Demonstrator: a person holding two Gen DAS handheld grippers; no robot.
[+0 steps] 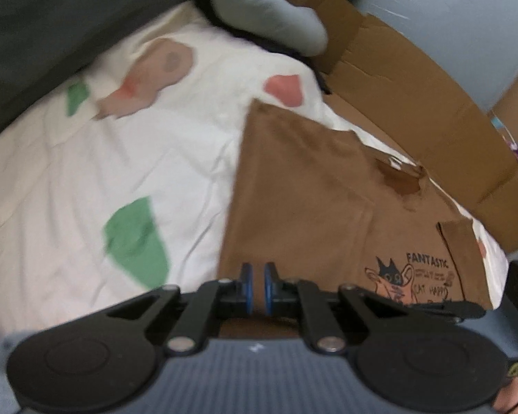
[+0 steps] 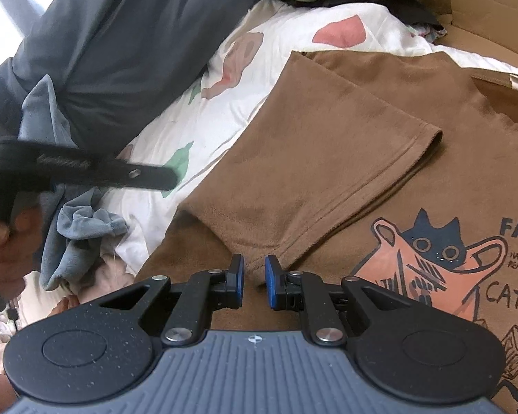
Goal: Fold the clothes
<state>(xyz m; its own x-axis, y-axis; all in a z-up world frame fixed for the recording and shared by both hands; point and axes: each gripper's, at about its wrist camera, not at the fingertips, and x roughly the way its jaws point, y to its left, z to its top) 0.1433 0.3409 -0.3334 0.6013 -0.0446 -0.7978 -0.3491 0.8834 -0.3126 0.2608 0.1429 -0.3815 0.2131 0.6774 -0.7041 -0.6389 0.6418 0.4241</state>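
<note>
A brown T-shirt (image 1: pixel 310 189) (image 2: pixel 362 138) with a cat print (image 2: pixel 424 258) lies flat on a white bedsheet (image 1: pixel 86 172). One sleeve (image 2: pixel 328 158) is folded inward over the chest. My right gripper (image 2: pixel 253 276) hovers low over the shirt, open, with the sleeve's hem corner lying just ahead of the gap between its blue pads. My left gripper (image 1: pixel 258 289) is over the shirt's left edge, pads nearly together, nothing visibly held. In the right wrist view the left gripper (image 2: pixel 169 176) floats above the sheet, held by a hand (image 2: pixel 3 241).
The sheet (image 2: pixel 197 120) has green and pink patches. An open cardboard box (image 1: pixel 431 103) (image 2: pixel 483 7) borders the shirt's far side. A dark grey blanket (image 2: pixel 121 34) and a light grey cushion (image 1: pixel 269 10) lie at the back. A crumpled grey-blue garment (image 2: pixel 76 224) sits left.
</note>
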